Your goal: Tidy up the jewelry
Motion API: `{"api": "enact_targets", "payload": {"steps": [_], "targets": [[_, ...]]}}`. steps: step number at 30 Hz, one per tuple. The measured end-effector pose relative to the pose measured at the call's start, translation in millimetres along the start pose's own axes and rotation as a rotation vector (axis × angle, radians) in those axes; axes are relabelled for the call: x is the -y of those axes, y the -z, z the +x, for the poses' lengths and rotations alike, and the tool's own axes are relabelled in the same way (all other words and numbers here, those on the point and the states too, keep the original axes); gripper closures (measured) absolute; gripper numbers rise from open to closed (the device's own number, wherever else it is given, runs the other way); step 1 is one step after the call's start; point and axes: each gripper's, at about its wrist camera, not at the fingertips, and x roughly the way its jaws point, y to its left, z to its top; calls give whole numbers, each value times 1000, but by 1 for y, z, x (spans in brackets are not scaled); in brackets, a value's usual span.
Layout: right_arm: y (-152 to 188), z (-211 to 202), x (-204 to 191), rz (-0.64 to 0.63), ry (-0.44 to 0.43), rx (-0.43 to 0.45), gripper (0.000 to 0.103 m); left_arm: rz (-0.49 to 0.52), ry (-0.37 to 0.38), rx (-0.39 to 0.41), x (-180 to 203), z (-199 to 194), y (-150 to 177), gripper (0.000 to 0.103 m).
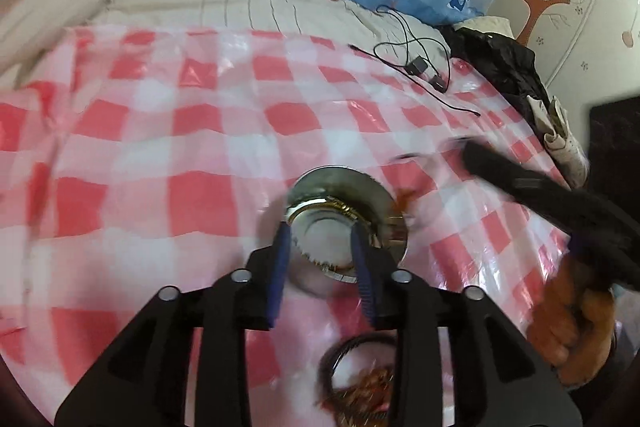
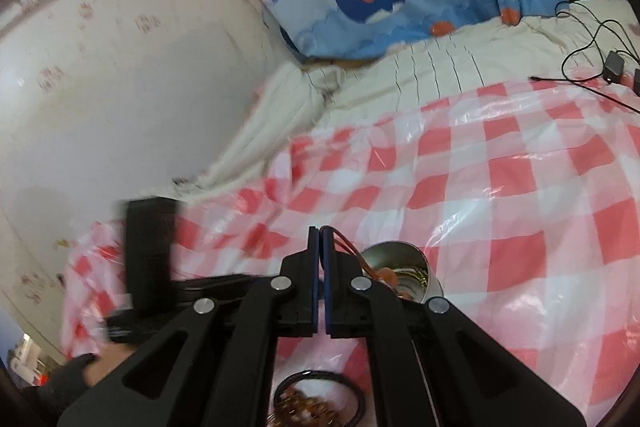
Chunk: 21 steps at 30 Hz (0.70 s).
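Jewelry is partly sorted: the right gripper [image 2: 321,233], fingers pinching an orange cord [image 2: 347,243], hangs it over the metal cup [image 2: 404,273] that the left gripper [image 1: 320,247] clamps, while bracelets [image 2: 320,401] wait on the bed.

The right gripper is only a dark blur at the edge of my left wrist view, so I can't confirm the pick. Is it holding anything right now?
Observer: Yes. The right gripper has its blue pads pressed together on a thin orange-red cord.
Operator: Where does that cord go from the pads?
Observer: It curves off to the gripper's right and down to a few orange beads, which sit at the near rim of the shiny round metal cup. I cannot tell whether they touch the rim.
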Motion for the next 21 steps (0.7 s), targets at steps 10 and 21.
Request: {"api": "enact_targets", "payload": {"steps": [10, 21], "targets": [[51, -27, 3, 3, 143, -99, 100, 27, -37, 42, 8, -66, 60, 51], [53, -33, -32, -81, 148, -59, 63, 22, -72, 20, 7, -64, 93, 41]]}}
